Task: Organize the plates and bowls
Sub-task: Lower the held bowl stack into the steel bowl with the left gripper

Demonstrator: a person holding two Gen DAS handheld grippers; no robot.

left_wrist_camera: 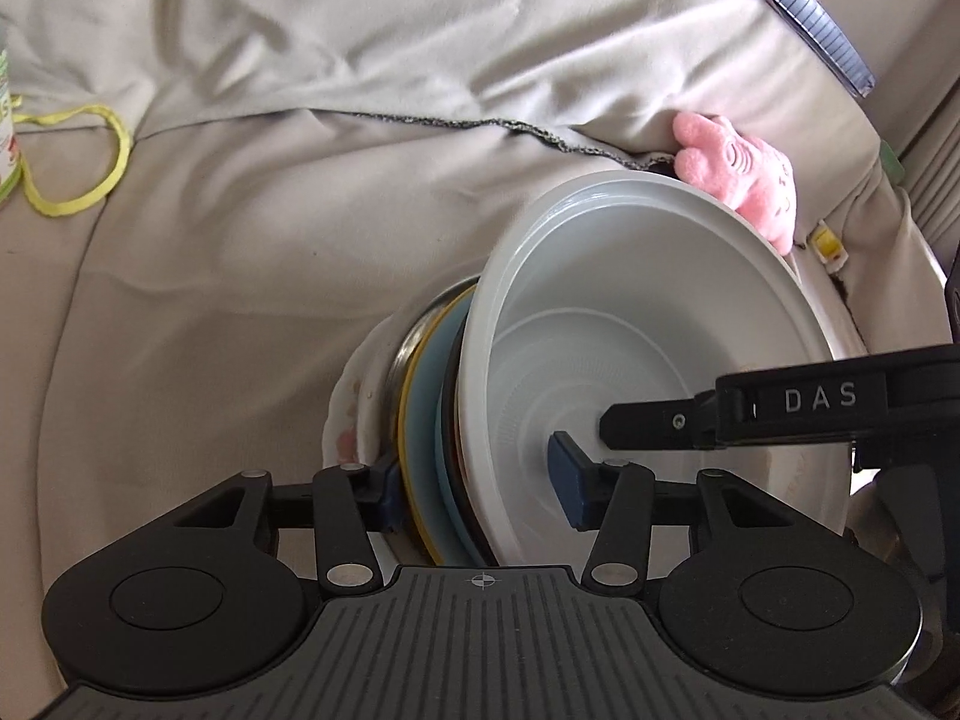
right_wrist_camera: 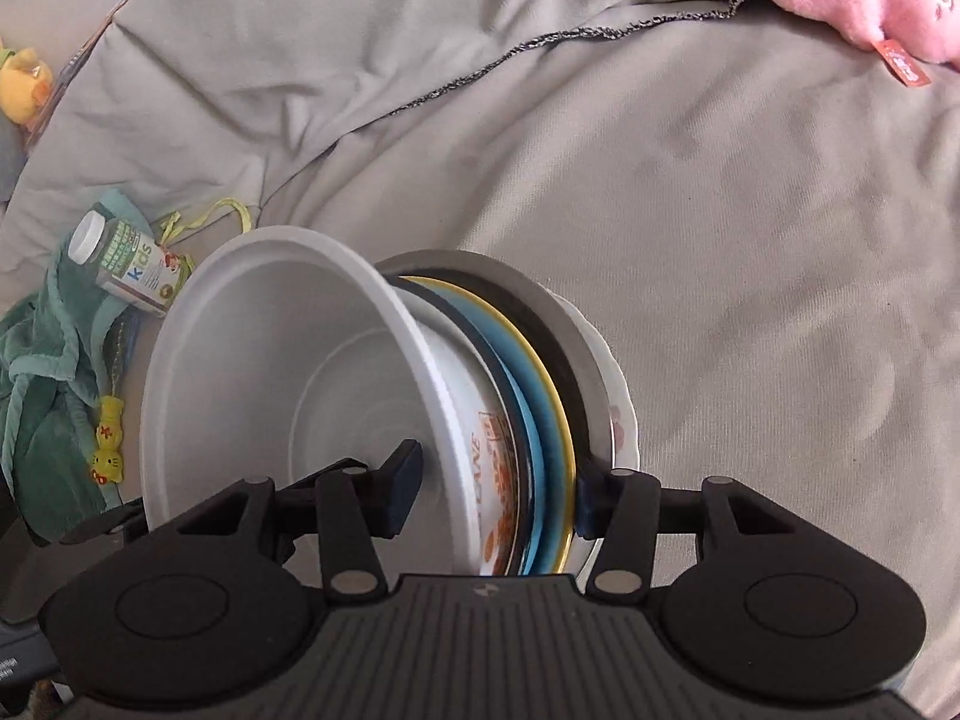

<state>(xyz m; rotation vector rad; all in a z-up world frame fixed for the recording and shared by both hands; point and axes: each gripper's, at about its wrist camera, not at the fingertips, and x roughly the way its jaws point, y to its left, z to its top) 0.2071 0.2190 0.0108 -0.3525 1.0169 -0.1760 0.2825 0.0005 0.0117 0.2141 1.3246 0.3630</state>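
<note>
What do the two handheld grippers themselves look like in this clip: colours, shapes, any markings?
Both are black. The left gripper and right gripper each have a ribbed grey-black body, two round black discs, scissor-like linkage arms with silver rivets, and dark blue finger pads. A small crosshair mark sits on the body; white letters "DAS" show on one finger.

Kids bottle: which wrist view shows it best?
Right wrist: the kids bottle lies whole on the green cloth, label readable. Left wrist shows only a cropped sliver at the left edge.

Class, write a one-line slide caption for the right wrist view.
Right gripper clamps a stack of plates topped by a white bowl.
</note>
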